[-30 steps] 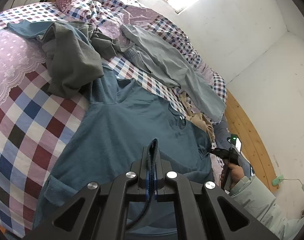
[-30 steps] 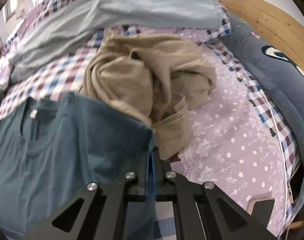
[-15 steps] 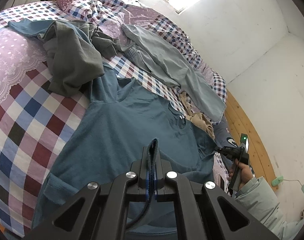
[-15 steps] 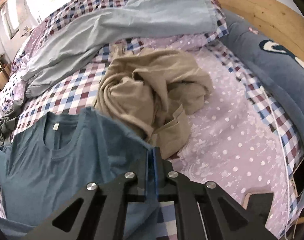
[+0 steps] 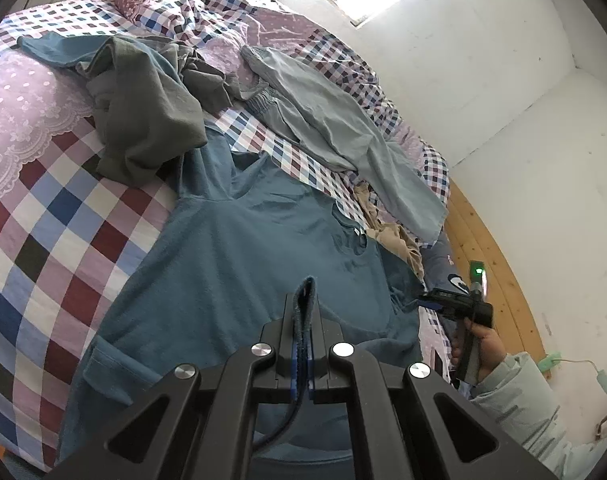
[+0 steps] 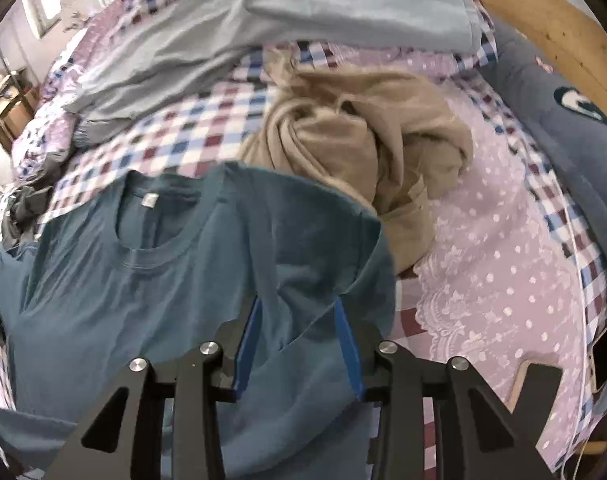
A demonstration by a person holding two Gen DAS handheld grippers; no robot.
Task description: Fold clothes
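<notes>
Teal cotton, a T-shirt (image 5: pixel 239 264) lies spread across the checked bedspread (image 5: pixel 35 240), collar toward the wooden headboard (image 6: pixel 543 28). The left gripper (image 5: pixel 303 312) has its jaws pressed together on a fold of the shirt's hem. The right gripper (image 6: pixel 297 320) has its jaws spread over the sleeve. Just beside that sleeve sits a crumpled tan garment (image 6: pixel 367 140), with pale blue trousers (image 6: pixel 263 28) beyond.

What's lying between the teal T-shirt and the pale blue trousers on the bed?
In the right wrist view, mostly bare checked bedsheet separates the teal T-shirt from the pale blue trousers; toward the right, a crumpled tan garment fills the gap.
</notes>
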